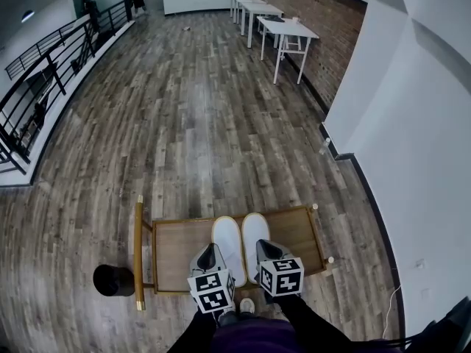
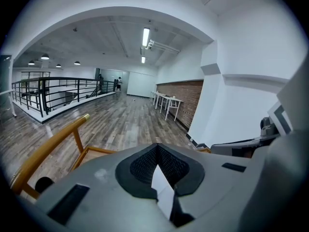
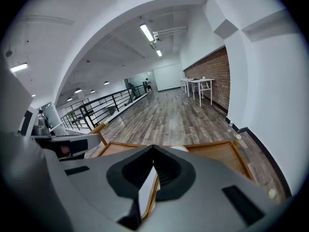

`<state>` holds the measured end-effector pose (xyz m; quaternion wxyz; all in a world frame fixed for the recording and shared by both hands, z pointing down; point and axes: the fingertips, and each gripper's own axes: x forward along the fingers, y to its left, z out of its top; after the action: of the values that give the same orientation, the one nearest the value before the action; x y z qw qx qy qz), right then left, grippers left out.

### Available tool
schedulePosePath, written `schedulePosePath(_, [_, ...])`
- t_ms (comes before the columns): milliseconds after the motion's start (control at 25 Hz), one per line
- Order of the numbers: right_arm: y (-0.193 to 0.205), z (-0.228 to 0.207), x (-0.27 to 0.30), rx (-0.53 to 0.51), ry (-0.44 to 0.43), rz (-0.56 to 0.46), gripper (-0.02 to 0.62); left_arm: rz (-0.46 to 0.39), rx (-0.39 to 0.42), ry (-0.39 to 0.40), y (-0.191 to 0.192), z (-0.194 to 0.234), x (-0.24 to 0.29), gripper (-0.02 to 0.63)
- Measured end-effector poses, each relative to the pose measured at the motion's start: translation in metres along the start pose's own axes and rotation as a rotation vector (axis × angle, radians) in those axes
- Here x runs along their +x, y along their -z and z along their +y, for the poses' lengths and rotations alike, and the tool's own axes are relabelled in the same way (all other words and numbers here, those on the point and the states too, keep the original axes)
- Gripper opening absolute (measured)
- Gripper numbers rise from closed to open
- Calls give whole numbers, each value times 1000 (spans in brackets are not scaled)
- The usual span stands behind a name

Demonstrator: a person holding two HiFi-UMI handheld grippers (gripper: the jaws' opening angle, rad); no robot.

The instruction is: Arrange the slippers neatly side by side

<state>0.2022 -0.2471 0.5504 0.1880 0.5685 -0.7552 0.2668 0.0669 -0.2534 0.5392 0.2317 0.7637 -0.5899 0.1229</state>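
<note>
Two white slippers lie side by side on a low wooden rack [image 1: 298, 230], toes pointing away from me: the left slipper [image 1: 227, 237] and the right slipper [image 1: 255, 230] almost touch. My left gripper [image 1: 209, 251] hovers over the heel of the left slipper, jaws shut with nothing between them. My right gripper [image 1: 264, 246] hovers over the heel of the right slipper, also shut and empty. In the left gripper view the closed jaws hide the slippers. In the right gripper view a sliver of one slipper [image 3: 182, 149] shows past the closed jaws.
The rack has a tall golden handle bar [image 1: 138, 252] on its left. A black round container [image 1: 112, 280] stands on the floor left of it. White tables [image 1: 283, 31] line the brick wall far ahead. A white wall [image 1: 412, 123] is at right, a railing [image 1: 44, 72] at left.
</note>
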Motion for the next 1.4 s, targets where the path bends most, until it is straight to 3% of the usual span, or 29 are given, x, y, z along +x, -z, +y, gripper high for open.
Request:
schedulePosePath(440, [4, 0, 0, -7, -12, 11, -2, -6, 47, 13, 0, -5, -5, 0])
schedulePosePath(1400, [-1, 9, 1, -3, -7, -5, -3, -7, 58, 25, -1, -2, -10, 0])
